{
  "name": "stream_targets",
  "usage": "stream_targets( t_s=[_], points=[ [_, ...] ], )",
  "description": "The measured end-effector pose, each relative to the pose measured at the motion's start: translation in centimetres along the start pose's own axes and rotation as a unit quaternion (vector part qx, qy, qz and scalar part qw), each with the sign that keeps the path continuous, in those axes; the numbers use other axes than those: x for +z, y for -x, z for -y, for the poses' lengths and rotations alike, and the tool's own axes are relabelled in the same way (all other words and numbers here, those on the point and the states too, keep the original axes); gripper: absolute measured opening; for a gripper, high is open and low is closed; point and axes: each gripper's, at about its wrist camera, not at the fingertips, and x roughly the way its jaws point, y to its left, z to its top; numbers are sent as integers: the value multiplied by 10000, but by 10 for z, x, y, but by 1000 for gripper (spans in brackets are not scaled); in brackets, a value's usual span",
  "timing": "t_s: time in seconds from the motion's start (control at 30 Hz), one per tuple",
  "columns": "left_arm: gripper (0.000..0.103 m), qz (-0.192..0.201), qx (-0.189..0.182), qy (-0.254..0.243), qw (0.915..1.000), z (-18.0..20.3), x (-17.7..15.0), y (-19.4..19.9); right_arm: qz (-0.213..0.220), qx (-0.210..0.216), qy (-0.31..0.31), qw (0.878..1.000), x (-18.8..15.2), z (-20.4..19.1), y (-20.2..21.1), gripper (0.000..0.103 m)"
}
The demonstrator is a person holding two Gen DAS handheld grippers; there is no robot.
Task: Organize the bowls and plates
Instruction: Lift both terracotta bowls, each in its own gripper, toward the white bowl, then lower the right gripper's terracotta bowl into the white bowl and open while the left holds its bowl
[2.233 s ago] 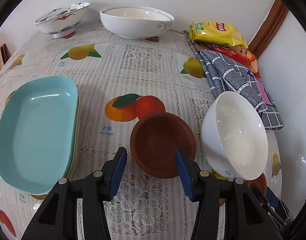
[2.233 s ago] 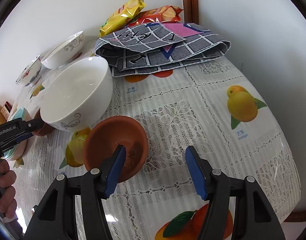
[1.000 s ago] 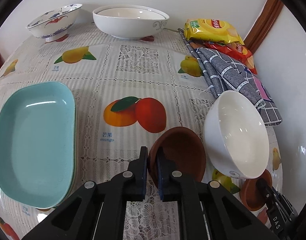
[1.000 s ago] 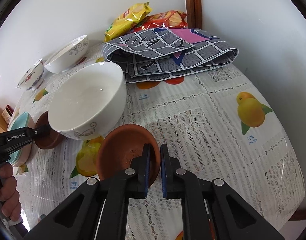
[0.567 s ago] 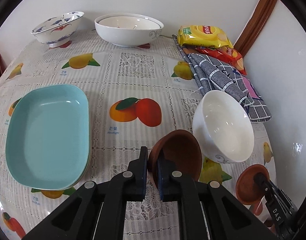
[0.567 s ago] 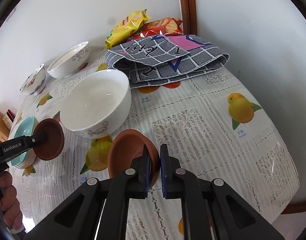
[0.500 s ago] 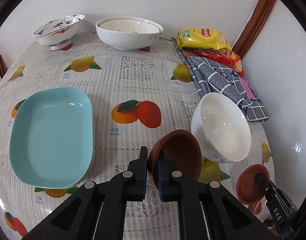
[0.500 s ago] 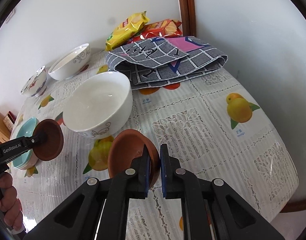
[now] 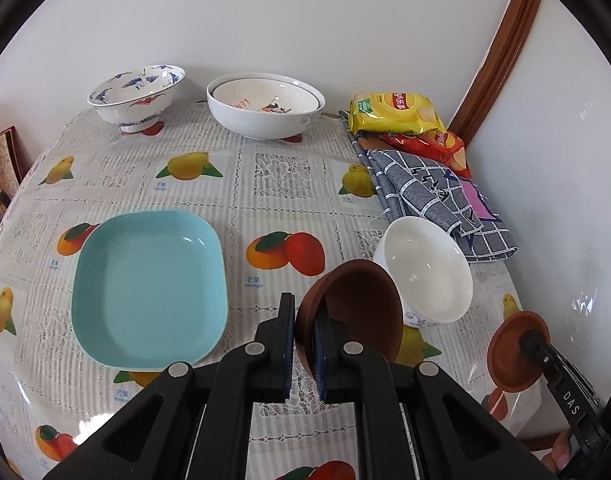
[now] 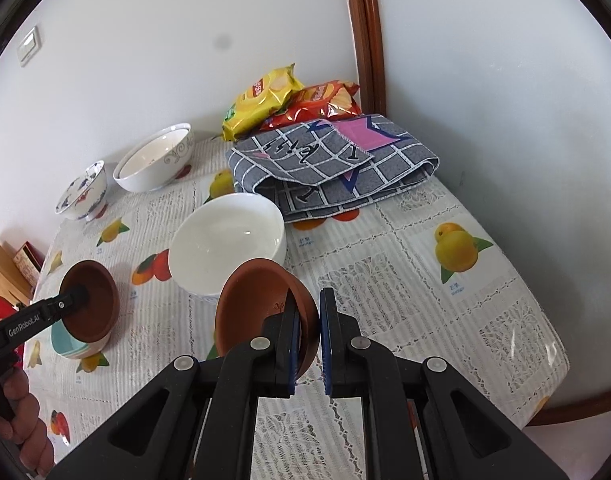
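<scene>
— What do the tools hold?
— The left gripper (image 9: 303, 346) is clamped on the rim of a dark brown bowl (image 9: 355, 304), tilted, clear of the table (image 9: 273, 184). The right gripper (image 10: 308, 340) pinches a terracotta dish (image 10: 257, 304) the same way.
— And the rest?
— An empty white bowl (image 9: 425, 268) stands near the right edge; the empty teal plate (image 9: 149, 288) lies left; two nested bowls (image 9: 265, 106) sit by the far wall.

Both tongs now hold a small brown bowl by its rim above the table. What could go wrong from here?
1. Each brown bowl is pinched only at its rim and hangs tilted, so it might slip out and break.
2. The white bowl stands close beside both; a swing could knock it.
3. The left tongs and right tongs are close together, so the two bowls might collide.
</scene>
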Motion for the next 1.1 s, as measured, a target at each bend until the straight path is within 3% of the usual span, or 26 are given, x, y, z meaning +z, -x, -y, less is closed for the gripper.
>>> stream_targets(
  t_s=[0.53,1.1],
  points=[
    [9,115,66,93,9999,-20,27,0,53,167,26,9998,34,-29,-16,9],
    [9,-36,242,293,9993,-52,38,-36,-458,-10,426,9980,43,-62,-100,9]
  ],
)
